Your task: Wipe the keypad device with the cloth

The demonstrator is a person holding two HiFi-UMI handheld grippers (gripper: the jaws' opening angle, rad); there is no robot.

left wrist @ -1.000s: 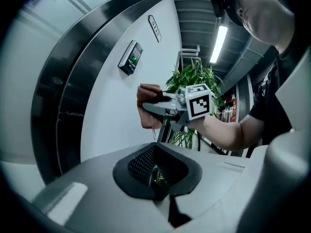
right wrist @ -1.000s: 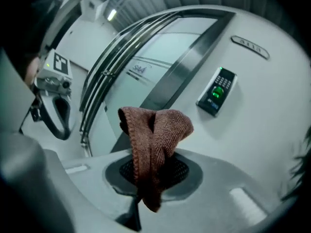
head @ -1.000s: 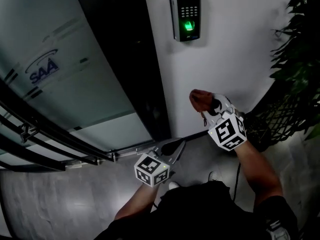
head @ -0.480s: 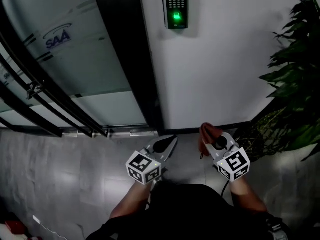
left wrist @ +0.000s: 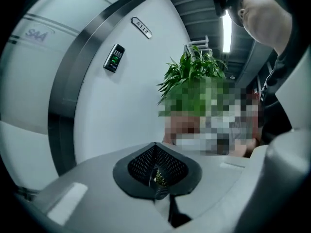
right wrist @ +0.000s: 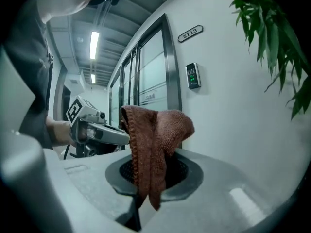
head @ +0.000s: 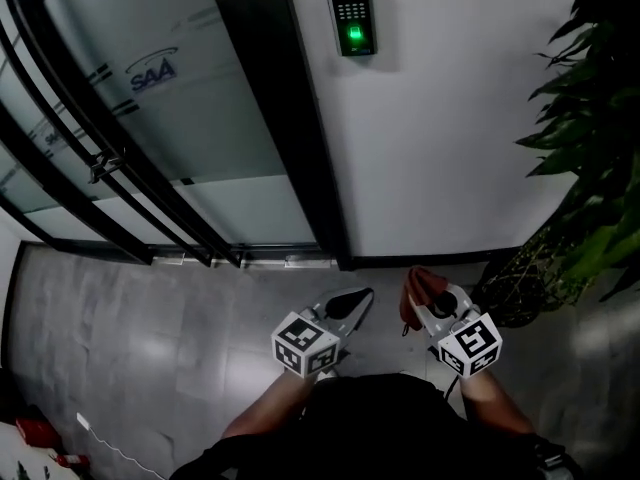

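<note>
Right gripper [right wrist: 153, 173]: jaws clamped on the cloth [right wrist: 154, 132]. The cloth is rust-brown and knit-textured. It bunches up above the jaw tips, and a short tail hangs down in front of the pads.

Left gripper [left wrist: 156, 171]: jaws together, with nothing held between the mesh pads. In the head view it sits just to the left of the right gripper, at about the same height, and the two do not touch. Both are held low, close to the person's body, above the grey floor [head: 150, 348].

Keypad device [head: 350, 15]: mounted on the white wall [head: 450, 138], well apart from both grippers, high above them and ahead. A green light glows on its lower half, below the button grid. The cloth is not in contact with it.

A dark door frame [head: 290, 118] and a frosted glass door [head: 150, 118] stand left of the keypad device, beyond the left gripper. A number plate [right wrist: 190, 33] is fixed above the keypad device. A leafy plant [head: 590, 118] stands to the right of the right gripper, near the wall.
</note>
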